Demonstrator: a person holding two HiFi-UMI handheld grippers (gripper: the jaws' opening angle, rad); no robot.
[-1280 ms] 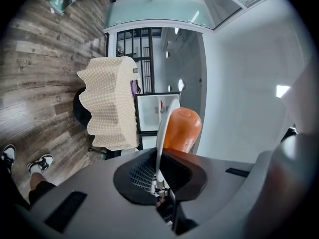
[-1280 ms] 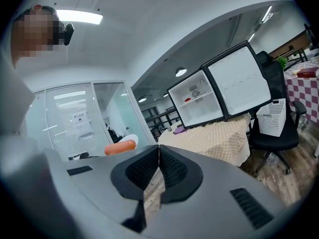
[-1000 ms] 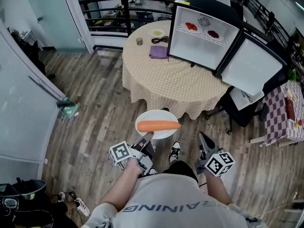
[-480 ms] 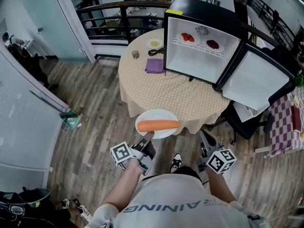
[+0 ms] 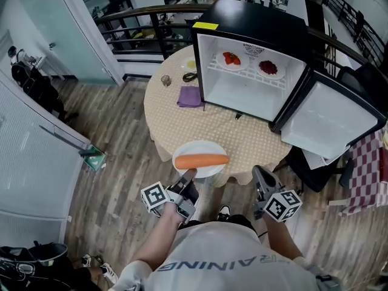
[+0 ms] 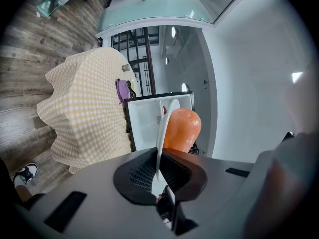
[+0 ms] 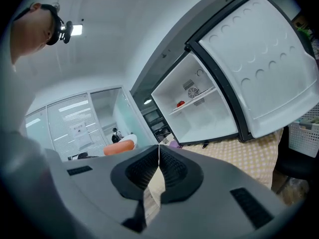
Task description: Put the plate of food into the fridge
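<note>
Plate point(image 5: 200, 147) with carrot point(image 5: 202, 160) being held before open fridge point(image 5: 254, 71), rim being pinched by left gripper point(image 5: 190, 174). Right gripper point(image 5: 259, 173) being held shut, empty, jaws pressed together.

Glossy white plate point(image 5: 200, 148), smooth orange food point(image 5: 202, 160), checked cloth tablecloth point(image 5: 182, 123), matt wood-plank floor point(image 5: 121, 162), glossy black fridge point(image 5: 254, 20)

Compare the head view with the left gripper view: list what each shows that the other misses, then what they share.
Only the head view: the right gripper and the fridge's open door.
Only the left gripper view: a close look at the pads of the left gripper clamped on the rim of the plate, seen edge-on.
Both: the plate, the carrot on it, the table under its checked cloth, the purple cloth and the white inside of the fridge.
</note>
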